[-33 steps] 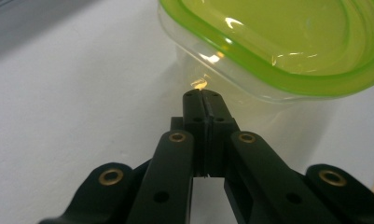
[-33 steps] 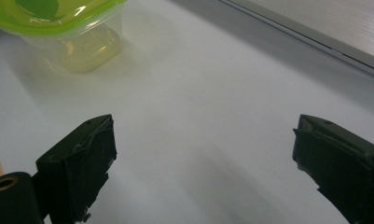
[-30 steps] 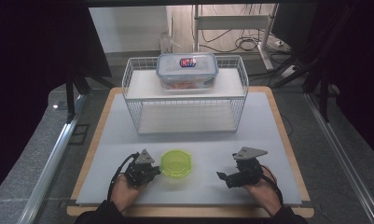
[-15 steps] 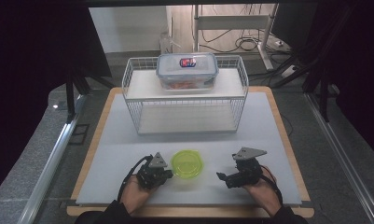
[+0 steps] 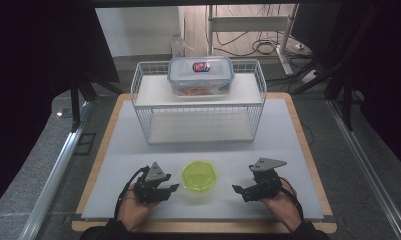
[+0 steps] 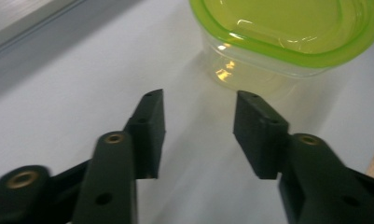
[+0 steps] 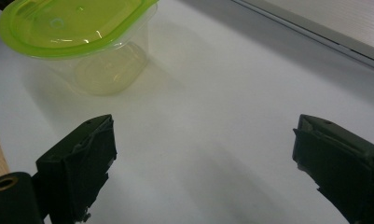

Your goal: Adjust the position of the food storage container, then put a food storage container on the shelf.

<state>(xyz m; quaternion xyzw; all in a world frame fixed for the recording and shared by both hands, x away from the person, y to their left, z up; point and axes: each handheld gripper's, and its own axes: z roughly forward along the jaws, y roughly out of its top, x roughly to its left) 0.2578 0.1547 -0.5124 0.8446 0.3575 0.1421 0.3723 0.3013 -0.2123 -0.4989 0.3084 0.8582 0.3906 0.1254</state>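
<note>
Green-lidded tub [image 5: 199,175] sits on the white bench [image 5: 288,145] near its front edge, between the two hands and closer to the left one. Left gripper [image 5: 169,189] lies just beside the tub's left side, its fingers [image 6: 149,126] parted with nothing between them; in the left gripper view the tub [image 6: 287,42] stands just ahead of the tips and a little to that view's right, not yet touched. Right gripper [image 5: 239,189] rests on the tub's right, clearly farther off, its fingers [image 7: 79,158] spread wide and empty; in the right gripper view the tub [image 7: 82,37] lies ahead and toward that view's left. The tub is roundish, a shade longer left to right, so no axis much favours a grasp. By my reckoning the left hand is the better placed: a short reach rightward would bring its fingers about the rim. Far back, a clear lidded box [image 5: 200,75] sits atop a white wire rack [image 5: 198,107], well apart from both hands.
</note>
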